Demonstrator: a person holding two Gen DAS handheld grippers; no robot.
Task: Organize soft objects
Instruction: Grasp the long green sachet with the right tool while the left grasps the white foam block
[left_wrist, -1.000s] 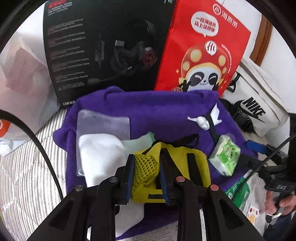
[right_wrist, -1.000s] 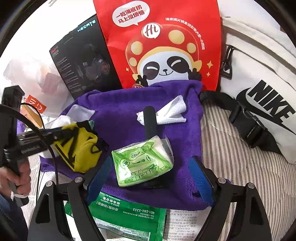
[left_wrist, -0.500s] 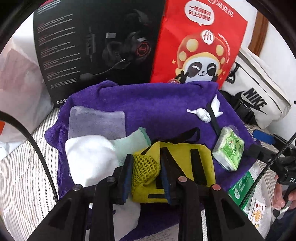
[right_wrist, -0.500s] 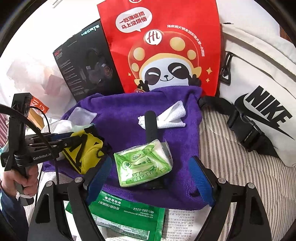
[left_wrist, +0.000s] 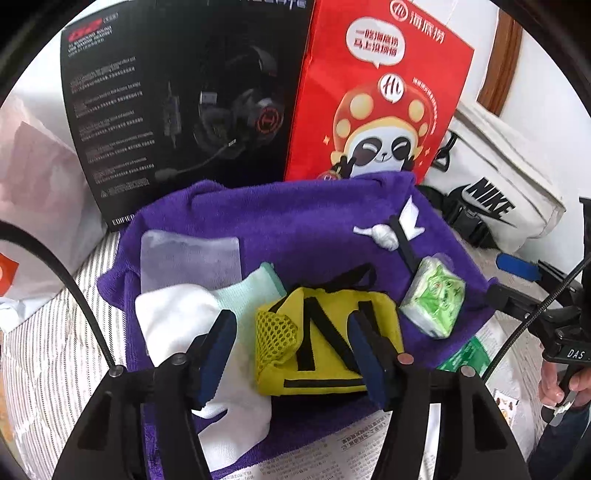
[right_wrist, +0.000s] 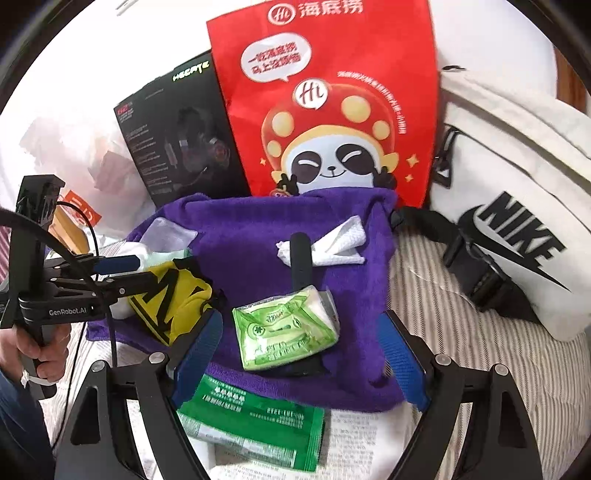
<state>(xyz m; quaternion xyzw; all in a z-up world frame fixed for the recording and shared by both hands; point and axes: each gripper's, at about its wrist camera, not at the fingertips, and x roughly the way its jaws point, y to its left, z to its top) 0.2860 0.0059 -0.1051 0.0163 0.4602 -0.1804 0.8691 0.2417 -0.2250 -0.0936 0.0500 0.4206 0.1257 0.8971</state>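
A yellow pouch (left_wrist: 325, 339) with black straps and a mesh pocket lies on a purple towel (left_wrist: 295, 229). My left gripper (left_wrist: 291, 354) is open, its blue pads either side of the pouch without pinching it. A white sock (left_wrist: 173, 321) lies to its left, partly on a clear plastic sleeve (left_wrist: 188, 254). A green tissue pack (right_wrist: 284, 328) lies on the towel (right_wrist: 243, 236) in front of my right gripper (right_wrist: 299, 354), which is open and empty. A crumpled white tissue (right_wrist: 340, 243) lies across a black strap (right_wrist: 301, 258) farther back. The pouch also shows in the right wrist view (right_wrist: 173, 299).
A black headset box (left_wrist: 177, 107) and a red panda paper bag (left_wrist: 376, 96) stand behind the towel. A white Nike bag (right_wrist: 517, 229) lies at the right. A green sachet (right_wrist: 251, 421) and printed paper (right_wrist: 354, 443) lie at the towel's near edge. Striped bedding (right_wrist: 461, 343) lies underneath.
My left gripper has opened and let go of the yellow pouch's mesh corner; the pouch now lies flat on the towel. The right gripper has stayed open over the tissue pack.
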